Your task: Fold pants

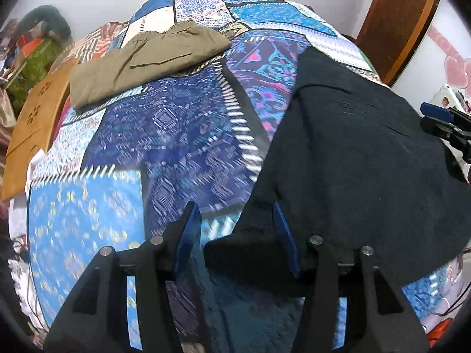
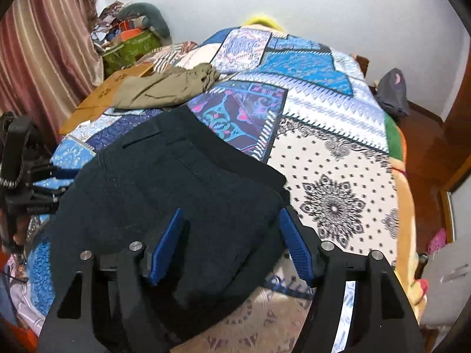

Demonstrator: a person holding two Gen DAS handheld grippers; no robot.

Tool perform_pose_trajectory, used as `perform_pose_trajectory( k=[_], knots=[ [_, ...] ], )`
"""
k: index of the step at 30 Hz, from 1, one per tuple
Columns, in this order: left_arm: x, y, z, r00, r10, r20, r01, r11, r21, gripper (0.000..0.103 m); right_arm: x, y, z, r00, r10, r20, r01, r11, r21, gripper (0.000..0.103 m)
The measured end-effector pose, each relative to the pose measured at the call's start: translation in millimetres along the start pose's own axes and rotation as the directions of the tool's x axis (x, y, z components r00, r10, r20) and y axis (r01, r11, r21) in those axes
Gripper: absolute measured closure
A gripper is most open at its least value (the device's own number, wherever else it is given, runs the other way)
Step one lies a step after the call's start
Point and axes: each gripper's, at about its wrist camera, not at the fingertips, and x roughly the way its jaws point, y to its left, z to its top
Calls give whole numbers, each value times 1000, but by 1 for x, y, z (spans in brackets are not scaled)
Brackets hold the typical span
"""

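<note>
Both grippers are open over the black pants (image 2: pixel 164 182) on the bed (image 2: pixel 338 158): left gripper (image 1: pixel 235 232) and right gripper (image 2: pixel 229 235) straddle its near edge.

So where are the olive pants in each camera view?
Left wrist: olive pants lie upper left, on the quilt's far side.
Right wrist: olive pants lie upper left of centre, beyond the dark pants.
Shared landmark: the brown board beside them.
</note>
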Motion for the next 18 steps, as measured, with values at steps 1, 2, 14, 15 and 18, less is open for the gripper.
perform_pose_trajectory(
  k=[1,2,14,15,18],
  knots=[
    [-3,-3,-4,1000,-4,3,4,1000,-5,51,-6,-1,-2,1000,0,7,0,1000,9,38],
    [-6,-5,-7,1000,-8,7,8,1000,-11,51,-11,-1,-4,1000,-1,13,1,1000,16,38],
    [-39,-32,-40,999,-14,35,16,998,-62,51,-35,31,-40,996,85,16,-86,996,19,37],
    [-41,-33,-40,999,-4,38,6,998,-56,51,-32,34,-43,997,79,11,-79,997,12,37],
    [-43,-30,-41,999,26,41,-24,999,-32,47,-22,42,-55,999,34,-7,-34,999,-30,34]
  ],
)
